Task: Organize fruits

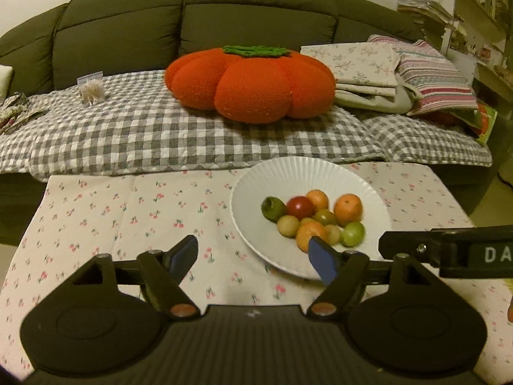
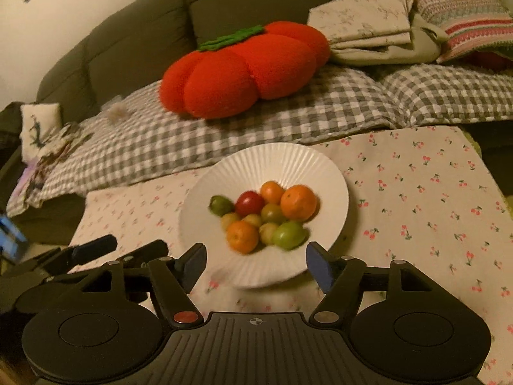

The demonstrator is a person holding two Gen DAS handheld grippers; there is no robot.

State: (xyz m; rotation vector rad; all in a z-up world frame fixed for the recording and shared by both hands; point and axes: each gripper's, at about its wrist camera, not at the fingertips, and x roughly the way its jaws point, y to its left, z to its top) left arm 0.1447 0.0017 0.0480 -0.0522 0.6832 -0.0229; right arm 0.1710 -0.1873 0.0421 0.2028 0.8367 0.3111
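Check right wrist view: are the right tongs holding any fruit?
No. The right tongs stand open and empty in front of the white plate, and the fruit all lies on it.

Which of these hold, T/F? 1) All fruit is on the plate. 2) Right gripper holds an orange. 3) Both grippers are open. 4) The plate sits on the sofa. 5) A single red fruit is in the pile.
1) True: every fruit in view lies on the plate.
2) False: the right gripper is empty, short of the plate.
3) True: the left gripper also stands open and empty.
4) False: the plate sits on the cherry-print cloth, in front of the sofa.
5) True: one red fruit among orange and green ones.
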